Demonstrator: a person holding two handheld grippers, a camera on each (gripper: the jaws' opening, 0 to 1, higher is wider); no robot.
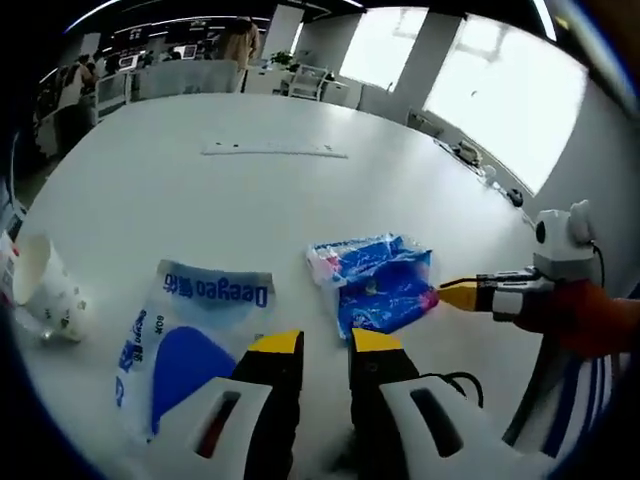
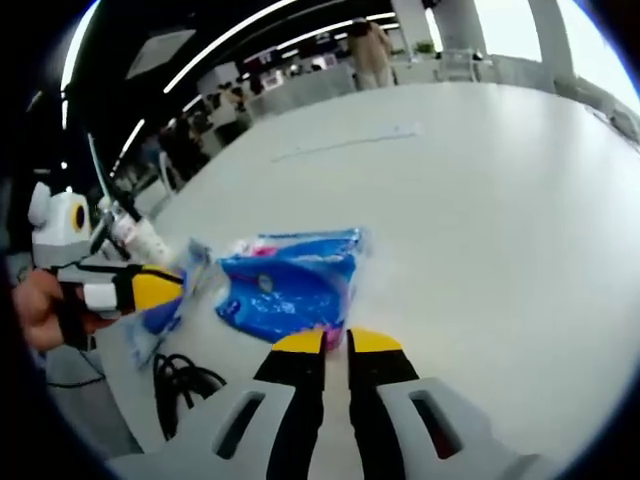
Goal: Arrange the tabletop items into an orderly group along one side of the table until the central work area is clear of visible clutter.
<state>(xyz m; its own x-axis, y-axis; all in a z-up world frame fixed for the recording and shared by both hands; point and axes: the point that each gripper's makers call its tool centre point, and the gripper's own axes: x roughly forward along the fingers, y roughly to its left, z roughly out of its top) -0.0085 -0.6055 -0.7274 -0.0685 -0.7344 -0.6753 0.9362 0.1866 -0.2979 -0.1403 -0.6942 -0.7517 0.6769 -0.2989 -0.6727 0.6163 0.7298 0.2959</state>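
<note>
Tongs on my left (image 1: 325, 342) sit with yellow tips a narrow gap apart, gripping nothing, hovering over the white desk (image 1: 250, 190). Just beyond the left tip lies a white and blue Deeyeo plastic pack (image 1: 190, 335), flat on the desk. Ahead of the right tip I see a crumpled blue wrapper pack (image 1: 375, 280) with a pink edge. My right tongs (image 1: 462, 296) come in from the right side of the left gripper view, their yellow tip touching that blue pack's edge. A white paper cup (image 1: 45, 290) lies tilted near the far left edge.

From the right gripper view, my right tongs (image 2: 336, 342) are nearly closed, and the blue pack (image 2: 285, 285) sits right at their tips; whether they pinch its edge I cannot tell. My left tongs (image 2: 150, 288) show at the left, by the Deeyeo pack (image 2: 160, 312).
</note>
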